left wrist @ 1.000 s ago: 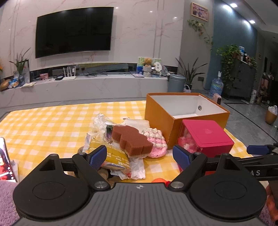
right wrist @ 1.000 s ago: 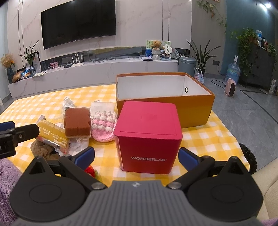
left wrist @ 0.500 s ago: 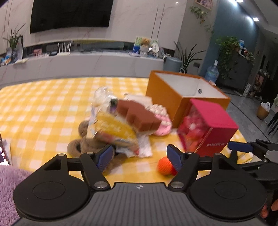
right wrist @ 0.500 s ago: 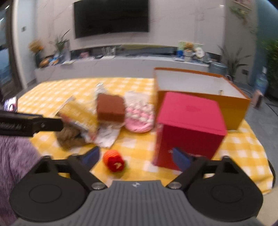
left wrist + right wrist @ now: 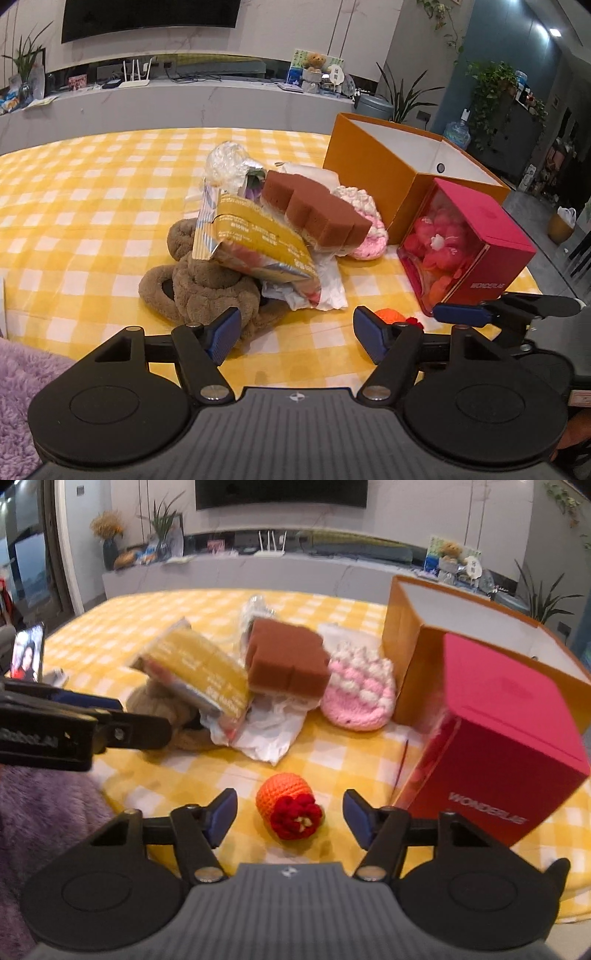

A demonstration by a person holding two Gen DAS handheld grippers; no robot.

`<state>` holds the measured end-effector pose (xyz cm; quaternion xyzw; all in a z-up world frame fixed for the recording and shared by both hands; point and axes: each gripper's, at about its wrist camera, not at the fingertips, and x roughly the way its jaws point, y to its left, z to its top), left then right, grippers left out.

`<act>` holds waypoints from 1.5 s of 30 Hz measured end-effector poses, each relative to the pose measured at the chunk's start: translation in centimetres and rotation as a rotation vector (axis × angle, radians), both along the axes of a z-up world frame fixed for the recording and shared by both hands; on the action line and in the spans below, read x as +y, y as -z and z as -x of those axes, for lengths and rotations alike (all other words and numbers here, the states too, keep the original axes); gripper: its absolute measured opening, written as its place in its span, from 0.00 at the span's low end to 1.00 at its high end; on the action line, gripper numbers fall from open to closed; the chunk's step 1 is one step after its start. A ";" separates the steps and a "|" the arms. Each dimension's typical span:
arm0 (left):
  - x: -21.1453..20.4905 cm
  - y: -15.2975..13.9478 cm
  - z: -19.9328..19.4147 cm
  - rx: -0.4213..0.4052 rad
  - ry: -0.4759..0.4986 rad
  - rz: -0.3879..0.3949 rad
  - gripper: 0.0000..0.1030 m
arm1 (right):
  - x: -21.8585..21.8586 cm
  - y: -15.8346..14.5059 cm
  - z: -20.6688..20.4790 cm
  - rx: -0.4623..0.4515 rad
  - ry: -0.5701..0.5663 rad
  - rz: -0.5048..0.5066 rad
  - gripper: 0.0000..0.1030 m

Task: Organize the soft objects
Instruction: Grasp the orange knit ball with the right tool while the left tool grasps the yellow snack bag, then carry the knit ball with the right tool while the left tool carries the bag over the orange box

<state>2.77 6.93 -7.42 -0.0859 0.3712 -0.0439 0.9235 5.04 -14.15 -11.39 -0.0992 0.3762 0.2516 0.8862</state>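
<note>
A pile of soft things lies on the yellow checked tablecloth [image 5: 74, 206]: a brown sponge [image 5: 314, 210], a pink and white crochet piece [image 5: 358, 694], a brown plush toy [image 5: 207, 284] and a gold packet [image 5: 258, 236]. An orange and red crochet ball [image 5: 291, 805] lies just in front of my open right gripper [image 5: 290, 818], between its fingers. My left gripper [image 5: 295, 334] is open and empty, close before the plush toy. An open orange box [image 5: 399, 173] stands behind a red box [image 5: 476, 251].
A purple fuzzy fabric [image 5: 22, 384] lies at the near left edge. A phone [image 5: 27, 653] stands at the table's left. White crumpled wrapping [image 5: 269, 731] lies under the pile. The right gripper shows in the left wrist view [image 5: 506, 310].
Both grippers have pulled back and tilted down over the table. The orange and red ball has come into view between the right gripper's fingers. The plush toy now shows under the left gripper.
</note>
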 end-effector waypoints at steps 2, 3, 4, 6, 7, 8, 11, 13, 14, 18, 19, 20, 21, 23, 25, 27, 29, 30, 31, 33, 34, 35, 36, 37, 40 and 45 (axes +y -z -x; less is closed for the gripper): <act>0.2 0.0 -0.1 -0.007 -0.007 0.000 0.80 | 0.3 0.6 -0.5 0.012 0.004 0.007 0.61; 0.3 0.1 -0.2 -0.011 -0.012 0.002 0.80 | 0.4 0.8 -0.8 0.016 0.007 0.009 0.61; 0.4 0.0 -0.3 -0.017 -0.021 0.006 0.80 | 0.5 0.9 -1.0 0.021 0.008 0.009 0.60; 0.7 -0.1 -0.6 -0.027 -0.042 0.006 0.80 | 0.7 1.3 -1.5 0.035 0.005 0.004 0.56; 0.7 -0.1 -0.7 -0.030 -0.055 0.003 0.80 | 0.8 1.5 -1.7 0.045 0.002 0.004 0.47; 0.8 -0.1 -0.8 -0.034 -0.066 0.001 0.80 | 1.0 1.7 -1.9 0.056 -0.001 0.005 0.43; 1.3 -0.3 -1.3 -0.041 -0.095 -0.007 0.83 | 1.2 1.4 -2.1 0.046 -0.011 0.004 0.41; 1.5 -0.4 -1.9 -0.042 -0.091 -0.025 0.85 | 1.4 0.5 -2.2 0.023 -0.029 -0.002 0.40; 1.7 -0.5 -2.4 -0.037 -0.098 -0.034 0.85 | 1.6 0.1 -2.3 0.004 -0.040 -0.005 0.40; 2.6 -0.4 -4.5 -0.020 -0.111 -0.021 0.86 | 2.7 -0.8 -3.2 -0.045 -0.065 0.003 0.40; 2.7 -0.2 -4.9 -0.020 -0.111 -0.016 0.86 | 3.0 -0.7 -3.7 -0.045 -0.062 0.005 0.40; 2.7 0.0 -5.3 -0.018 -0.112 -0.015 0.86 | 3.1 -0.6 -4.1 -0.039 -0.055 0.003 0.40; 2.8 0.2 -5.5 -0.020 -0.114 -0.015 0.86 | 3.2 -0.5 -4.5 -0.032 -0.047 -0.001 0.40; 2.7 0.6 -5.6 -0.030 -0.112 -0.010 0.81 | 3.4 -0.3 -5.1 -0.022 -0.031 -0.017 0.40; 2.2 0.7 -5.3 -0.058 -0.096 -0.023 0.77 | 3.5 -0.2 -5.5 -0.018 -0.023 -0.029 0.40; 1.3 0.3 -4.7 -0.114 -0.057 -0.050 0.73 | 3.7 0.0 -5.8 -0.012 -0.020 -0.042 0.40; 0.6 -0.1 -4.3 -0.157 -0.017 -0.073 0.68 | 3.7 0.3 -6.0 0.001 -0.016 -0.055 0.40; 0.2 -0.2 -4.2 -0.167 -0.001 -0.085 0.66 | 3.6 0.4 -6.0 0.009 -0.013 -0.061 0.40; -0.2 0.0 -4.2 -0.160 0.013 -0.090 0.65 | 3.4 0.5 -6.0 0.016 -0.008 -0.067 0.40; -0.5 0.6 -4.7 -0.126 0.011 -0.082 0.65 | 3.2 0.7 -6.1 0.027 0.001 -0.071 0.40; -0.4 0.9 -4.9 -0.114 0.002 -0.080 0.65 | 3.1 0.8 -6.2 0.029 0.005 -0.071 0.40; -0.3 1.0 -5.1 -0.103 -0.007 -0.077 0.63 | 3.0 0.9 -6.2 0.032 0.009 -0.074 0.40; -0.2 1.1 -5.3 -0.095 -0.016 -0.069 0.60 | 2.8 0.9 -6.3 0.036 0.013 -0.079 0.40; -0.1 1.2 -5.4 -0.087 -0.026 -0.065 0.57 | 2.7 1.0 -6.3 0.039 0.015 -0.082 0.41; 0.6 1.5 -5.7 -0.055 -0.059 -0.061 0.44 | 2.6 1.1 -6.4 0.044 0.017 -0.089 0.41; 0.4 0.9 -4.9 -0.099 -0.058 -0.074 0.27 | 2.5 1.1 -6.2 0.036 0.010 -0.091 0.41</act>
